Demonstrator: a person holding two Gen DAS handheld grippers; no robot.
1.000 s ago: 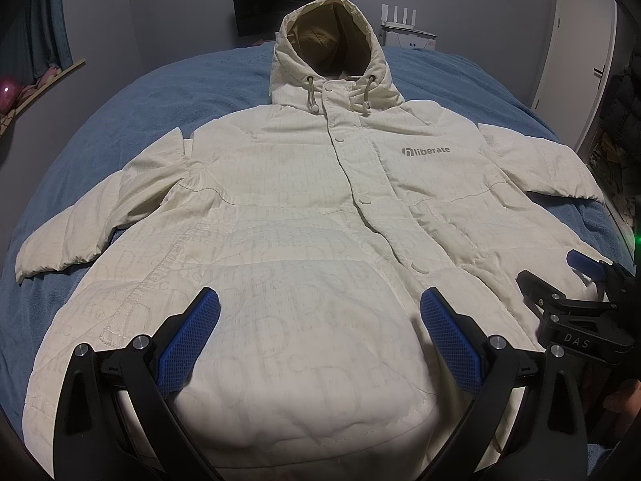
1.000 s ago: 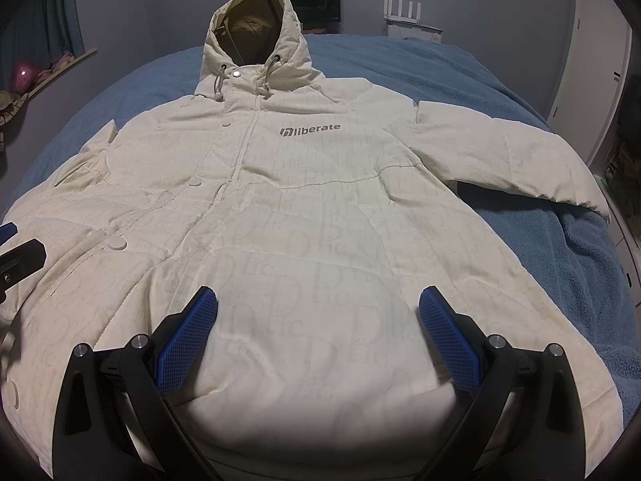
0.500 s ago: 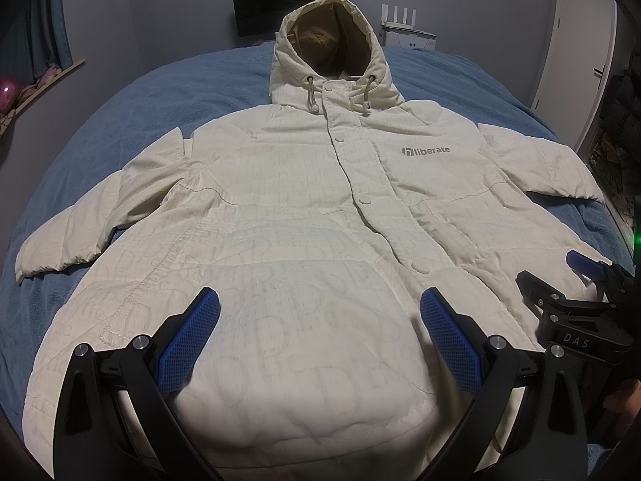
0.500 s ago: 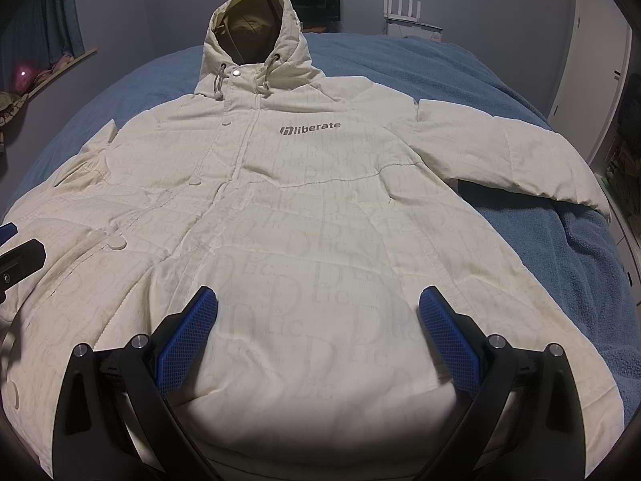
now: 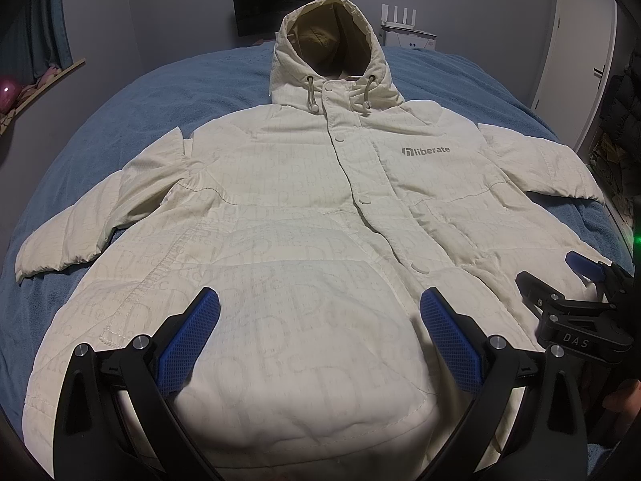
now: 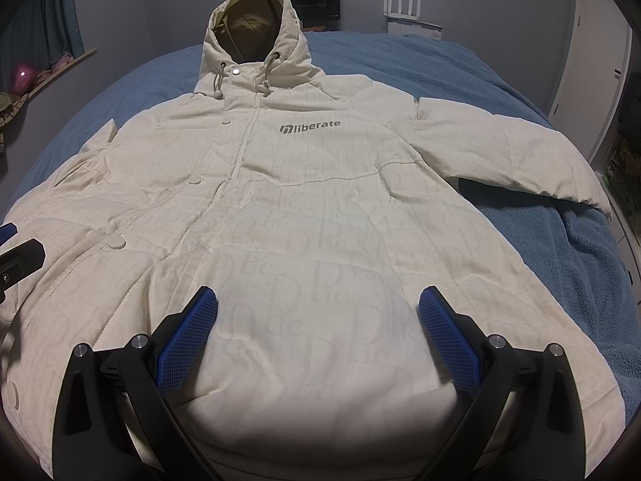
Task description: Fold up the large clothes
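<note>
A cream hooded puffer jacket [image 5: 320,220] lies flat and face up on a bed with a blue blanket [image 5: 168,96]. Its hood [image 5: 332,52] points to the far side, and both sleeves are spread out to the left and right. The left gripper [image 5: 319,336] is over the near hem with its blue fingers wide apart and holding nothing. The right gripper [image 6: 318,332] is over the near right part of the jacket, also wide apart and empty.
</note>
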